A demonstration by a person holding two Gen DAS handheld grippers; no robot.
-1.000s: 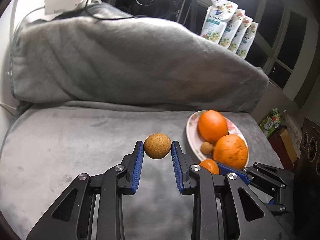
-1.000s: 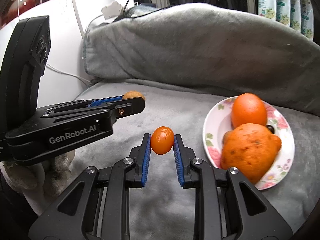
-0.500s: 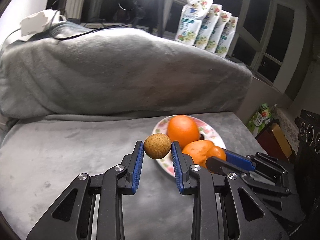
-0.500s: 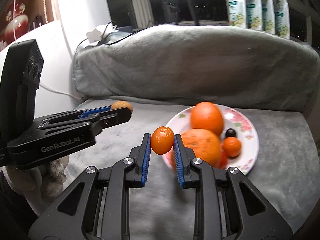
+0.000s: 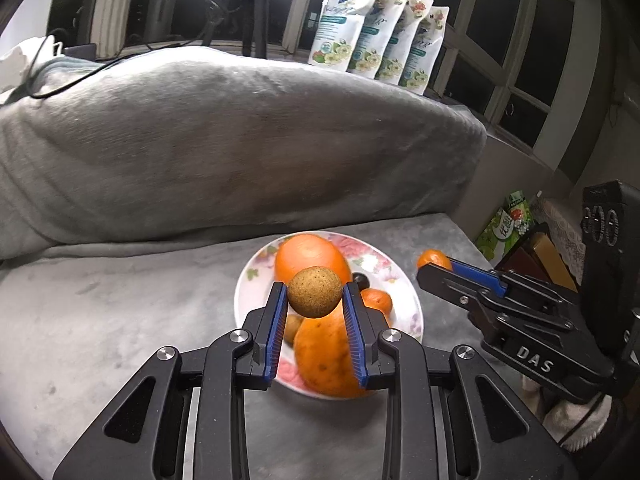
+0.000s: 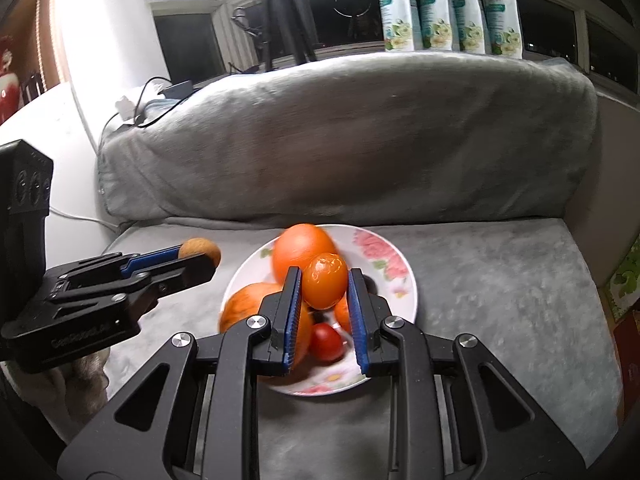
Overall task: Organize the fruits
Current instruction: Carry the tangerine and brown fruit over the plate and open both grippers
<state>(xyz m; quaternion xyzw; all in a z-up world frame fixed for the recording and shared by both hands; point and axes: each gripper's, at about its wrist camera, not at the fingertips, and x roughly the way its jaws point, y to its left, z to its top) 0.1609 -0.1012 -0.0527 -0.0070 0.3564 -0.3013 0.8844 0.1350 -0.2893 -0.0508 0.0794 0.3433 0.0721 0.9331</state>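
Left claw (image 5: 315, 298): its blue-padded fingers are clamping a round, rough-skinned brown fruit (image 5: 315, 291) at their tips, holding it in the air above the near left part of a flowered plate (image 5: 404, 272). In the right wrist view the same claw (image 6: 200, 258) is entering from the left, with the brown fruit (image 6: 200, 251) poking out at its end, just left of the plate's rim.

Right claw (image 6: 324, 286): its fingers are gripping a small glossy orange fruit (image 6: 325, 280), which is hanging over the middle of the plate (image 6: 400, 280). In the left wrist view this claw (image 5: 434, 262) is reaching in from the right, the small orange fruit (image 5: 434, 259) at its tip beside the plate's right edge.

Plate: it is resting on a grey plush surface (image 6: 500, 300), in front of a long grey cushion (image 6: 360, 140). It is carrying a large orange (image 5: 308, 252) at the back, a larger speckled orange fruit (image 5: 328, 356) at the front, a smaller orange one (image 5: 378, 300), a dark berry (image 5: 362, 279) and, in the right wrist view, a small red fruit (image 6: 326, 342). A small tan fruit (image 5: 292, 326) is lying partly hidden behind the left claw's finger.

Background: four floral pouches (image 5: 380, 40) are standing in a row on the window ledge behind the cushion.
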